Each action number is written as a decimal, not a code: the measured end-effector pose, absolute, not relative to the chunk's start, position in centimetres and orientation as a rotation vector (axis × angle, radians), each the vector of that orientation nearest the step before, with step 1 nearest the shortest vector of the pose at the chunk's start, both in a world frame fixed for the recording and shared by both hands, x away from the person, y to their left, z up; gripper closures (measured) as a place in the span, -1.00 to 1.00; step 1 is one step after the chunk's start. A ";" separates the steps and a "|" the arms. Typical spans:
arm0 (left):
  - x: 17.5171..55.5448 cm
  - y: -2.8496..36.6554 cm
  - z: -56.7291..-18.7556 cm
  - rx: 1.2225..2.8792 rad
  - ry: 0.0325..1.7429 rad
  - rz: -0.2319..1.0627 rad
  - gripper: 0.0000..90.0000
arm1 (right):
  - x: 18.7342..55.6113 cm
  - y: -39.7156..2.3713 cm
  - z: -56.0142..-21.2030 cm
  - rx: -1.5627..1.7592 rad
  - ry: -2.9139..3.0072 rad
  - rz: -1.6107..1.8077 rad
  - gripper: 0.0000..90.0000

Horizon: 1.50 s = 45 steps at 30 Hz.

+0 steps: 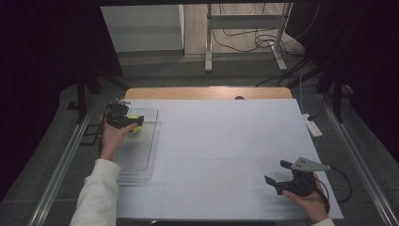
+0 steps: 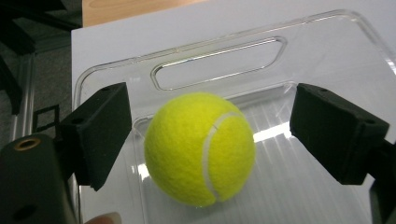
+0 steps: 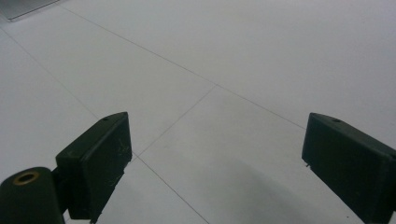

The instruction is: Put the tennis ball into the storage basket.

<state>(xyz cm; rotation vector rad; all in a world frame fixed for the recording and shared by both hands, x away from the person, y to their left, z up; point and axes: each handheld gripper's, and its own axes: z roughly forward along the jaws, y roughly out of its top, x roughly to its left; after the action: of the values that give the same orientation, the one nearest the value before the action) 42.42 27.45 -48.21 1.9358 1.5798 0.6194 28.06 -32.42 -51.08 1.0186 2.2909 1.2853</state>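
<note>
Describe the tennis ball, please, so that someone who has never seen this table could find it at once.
Start at the white table and go to the clear plastic tray along its left edge. At the tray's far end, just below its handle slot, sits the tennis ball, between the open jaws of the left claw. It is the one bright yellow, fuzzy, round thing here.

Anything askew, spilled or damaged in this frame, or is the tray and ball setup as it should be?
Nothing stands out. The tennis ball sits inside the clear tray, between the open jaws of the left hand-held gripper, with gaps on both sides. The tray lies flat on the white table. The right hand-held gripper is open over bare table.
</note>
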 end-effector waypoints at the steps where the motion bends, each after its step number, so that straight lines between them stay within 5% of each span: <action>1: 42.2 27.5 -48.1 1.933 1.572 0.620 -0.68 | 28.1 -32.4 -51.1 1.022 2.291 1.287 -0.80; 45: 30.9 23.4 -45.3 1.786 1.148 0.435 -0.66 | 28.4 -32.2 -50.9 1.023 2.282 1.299 -0.80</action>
<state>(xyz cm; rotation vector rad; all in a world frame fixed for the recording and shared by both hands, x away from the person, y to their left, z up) 30.88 23.41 -45.34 1.7861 1.1484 0.4350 28.42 -32.21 -50.90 1.0227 2.2819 1.2989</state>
